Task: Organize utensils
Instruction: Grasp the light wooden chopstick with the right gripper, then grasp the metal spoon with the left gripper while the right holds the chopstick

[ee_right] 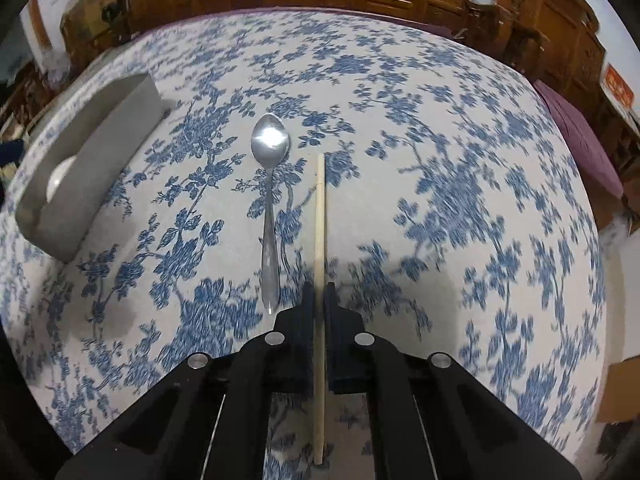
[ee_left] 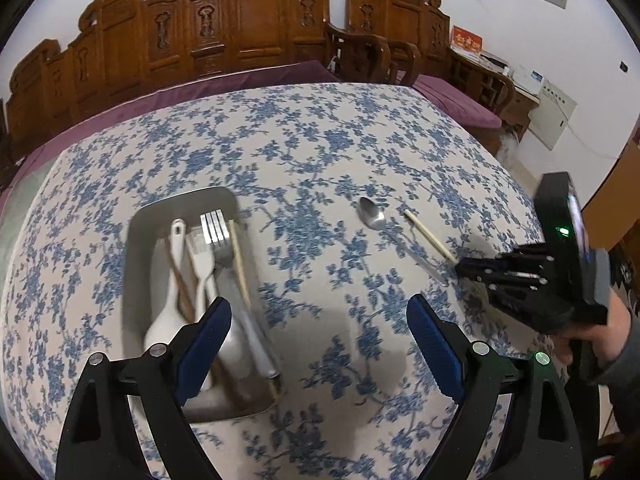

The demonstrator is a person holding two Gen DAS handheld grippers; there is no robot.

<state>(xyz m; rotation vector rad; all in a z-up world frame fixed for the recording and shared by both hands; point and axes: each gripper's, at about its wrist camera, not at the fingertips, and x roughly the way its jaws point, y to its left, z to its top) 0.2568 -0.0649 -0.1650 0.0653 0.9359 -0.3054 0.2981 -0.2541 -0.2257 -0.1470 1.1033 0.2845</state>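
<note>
A grey tray (ee_left: 136,240) on the flowered tablecloth holds a metal fork (ee_left: 218,236), white spoons (ee_left: 176,280), a brown chopstick and a pale chopstick. My left gripper (ee_left: 320,320) hangs open above the cloth, its left finger over the tray's near end. To the right lie a metal spoon (ee_left: 372,212) and a pale chopstick (ee_left: 428,236). In the right wrist view my right gripper (ee_right: 319,292) is shut on that chopstick (ee_right: 320,208), which runs between the pads. The metal spoon (ee_right: 270,184) lies just left of it, and the tray (ee_right: 92,148) stands at far left.
Carved wooden benches (ee_left: 240,28) with purple cushions (ee_left: 452,100) stand behind the table. The person's hand (ee_left: 600,332) holds the right gripper (ee_left: 460,268) at the table's right edge. A cardboard box (ee_right: 620,384) sits off the table's right side.
</note>
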